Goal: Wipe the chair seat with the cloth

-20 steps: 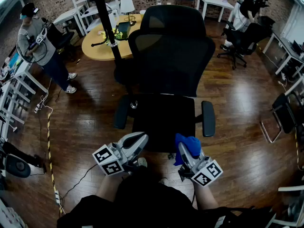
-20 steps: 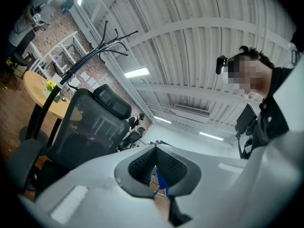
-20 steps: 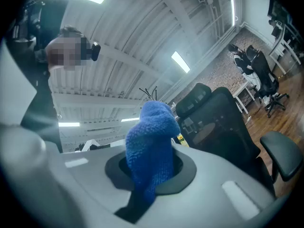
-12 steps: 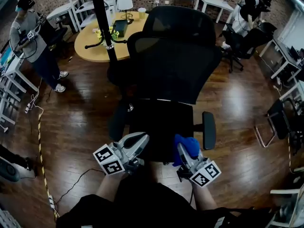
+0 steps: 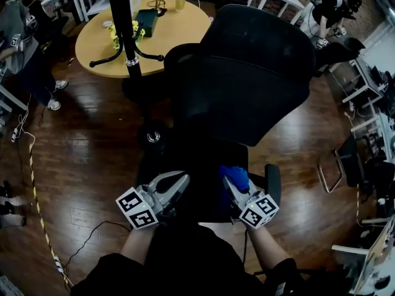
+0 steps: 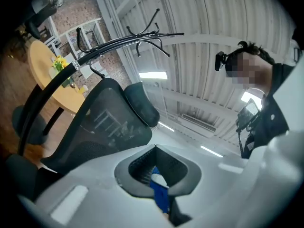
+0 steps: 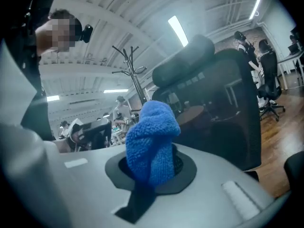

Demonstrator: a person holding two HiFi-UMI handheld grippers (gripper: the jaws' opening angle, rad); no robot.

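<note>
A black office chair faces me in the head view, its dark seat (image 5: 196, 163) just beyond both grippers and its mesh backrest (image 5: 247, 85) rising behind. My right gripper (image 5: 231, 182) hangs over the seat's front right part, shut on a bunched blue cloth (image 5: 235, 176). The right gripper view shows that cloth (image 7: 152, 141) standing up out of the closed jaws, with the backrest (image 7: 223, 103) beyond. Over the seat's front left part is my left gripper (image 5: 183, 179); its jaws meet with nothing gripped. In the left gripper view, the left gripper (image 6: 155, 149) points up at the backrest (image 6: 102, 127).
A black coat stand (image 5: 120, 23) and a round yellow table (image 5: 166, 29) are behind the chair on the left. The chair's right armrest (image 5: 273, 184) lies beside my right gripper. People stand at the far left (image 5: 18, 42) and far right (image 5: 333, 5). A cable (image 5: 92, 233) runs over the wooden floor.
The view has closed in on the chair, which now looms larger. Both grippers have moved forward from the seat's front edge to over the seat. The cloth stays gripped.
</note>
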